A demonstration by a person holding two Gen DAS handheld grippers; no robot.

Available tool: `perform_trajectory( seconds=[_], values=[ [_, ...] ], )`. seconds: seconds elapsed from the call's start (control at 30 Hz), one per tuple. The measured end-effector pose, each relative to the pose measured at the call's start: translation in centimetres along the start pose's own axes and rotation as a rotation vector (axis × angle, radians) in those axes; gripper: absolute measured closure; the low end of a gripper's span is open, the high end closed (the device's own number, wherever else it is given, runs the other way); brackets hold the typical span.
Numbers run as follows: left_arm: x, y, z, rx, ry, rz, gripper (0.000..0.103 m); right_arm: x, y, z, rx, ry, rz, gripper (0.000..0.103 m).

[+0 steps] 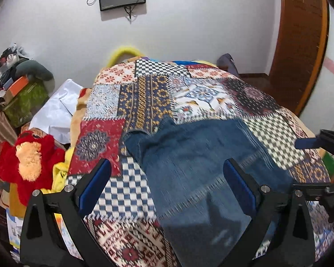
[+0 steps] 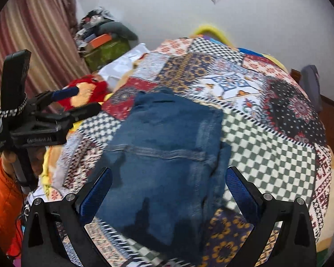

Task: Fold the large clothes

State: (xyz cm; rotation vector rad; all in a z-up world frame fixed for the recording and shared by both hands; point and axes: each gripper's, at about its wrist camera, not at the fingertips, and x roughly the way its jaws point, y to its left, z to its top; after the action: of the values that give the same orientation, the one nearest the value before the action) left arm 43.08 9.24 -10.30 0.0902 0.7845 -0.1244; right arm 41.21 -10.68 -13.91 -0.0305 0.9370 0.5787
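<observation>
The pair of dark blue denim jeans (image 1: 202, 155) lies flat on the bed, on top of the many-coloured patchwork bedspread (image 1: 131, 98). It seems already folded at least once, because in the right wrist view a second layer of denim shows along its right edge.

The left claw (image 1: 167, 189) is spread wide and holds nothing; its blue pads (image 1: 95, 182) stand apart above the near end of the jeans. The right claw (image 2: 168, 191) is also spread and empty, hovering over the same near end.

From both claws the jeans run straight ahead, the long axis pointing away from the person toward the far white wall (image 1: 189, 33). The near edge lies just below and between the fingers of each claw, so both are about equally near to it. The left claw sits more over the left edge of the cloth, the right claw more over the right edge with its doubled layer.

I judge that the next move asks both claws to go down on the near edge and carry it forward along this axis.

The red plush toy (image 1: 26, 155) lies beside the bed, well apart from the jeans.
</observation>
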Motion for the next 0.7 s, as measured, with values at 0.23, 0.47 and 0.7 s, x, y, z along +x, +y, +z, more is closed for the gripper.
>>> perform_trajectory(
  seconds=[0.23,0.47,0.7],
  values=[
    [0.1,-1.8,-4.1,0.001,0.052,-0.001,0.002,1.5,0.6,-2.2,-0.004,0.054,-0.013,0.001],
    [2.0,-2.7,-7.7,-0.05,0.133,-0.005,0.002,4.5,-4.3,-5.9,0.147,0.19,-0.05,0.001],
    [1.9,-2.1,-10.0,-0.059,0.155,0.033,0.002,3.0,-9.1,-8.8,0.304,0.215,0.014,0.001]
  ],
)
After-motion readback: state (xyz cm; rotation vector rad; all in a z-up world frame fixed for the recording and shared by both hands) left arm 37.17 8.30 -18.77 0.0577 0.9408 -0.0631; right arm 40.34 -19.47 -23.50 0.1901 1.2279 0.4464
